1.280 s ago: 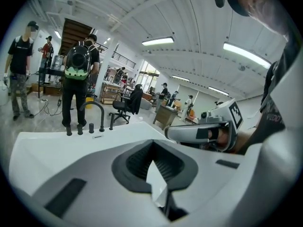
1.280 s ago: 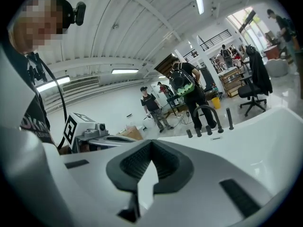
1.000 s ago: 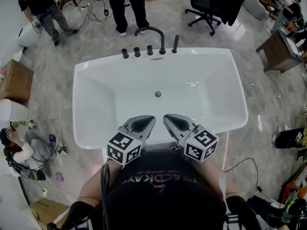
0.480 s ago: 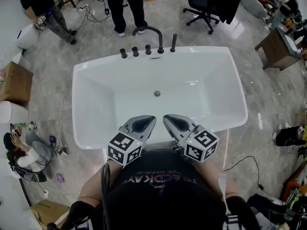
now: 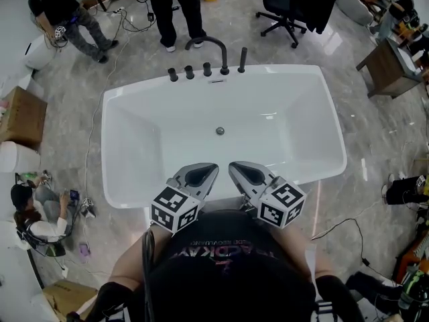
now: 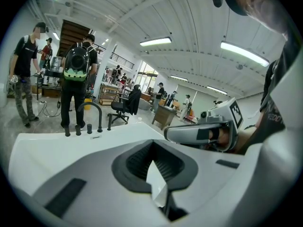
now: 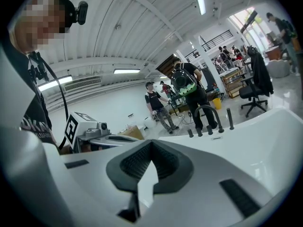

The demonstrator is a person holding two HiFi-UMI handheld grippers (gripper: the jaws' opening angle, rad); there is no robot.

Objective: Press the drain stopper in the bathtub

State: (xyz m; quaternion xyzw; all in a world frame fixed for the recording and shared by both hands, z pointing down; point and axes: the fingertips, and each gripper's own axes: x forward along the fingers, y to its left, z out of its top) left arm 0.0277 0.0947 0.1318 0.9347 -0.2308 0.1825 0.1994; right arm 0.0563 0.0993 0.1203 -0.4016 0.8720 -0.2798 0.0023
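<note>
The white bathtub (image 5: 134, 123) lies below me, with the small round metal drain stopper (image 5: 220, 131) in the middle of its floor. Both grippers hover side by side over the tub's near rim, well short of the stopper. My left gripper (image 5: 203, 170) is shut with nothing between its jaws, and so is my right gripper (image 5: 239, 168). In the left gripper view the shut left gripper (image 6: 152, 144) points over the tub rim, the right gripper (image 6: 199, 134) beside it. In the right gripper view the right gripper (image 7: 151, 145) is likewise shut and empty.
A black arched faucet (image 5: 213, 45) and several black knobs (image 5: 190, 72) stand on the tub's far rim. People stand beyond it, and one sits on the floor at left (image 5: 33, 213). A black office chair (image 5: 291, 9), a cardboard box (image 5: 20, 116) and floor cables surround the tub.
Both grippers stay where they were, shut. Only the people in the background have shifted a little.
</note>
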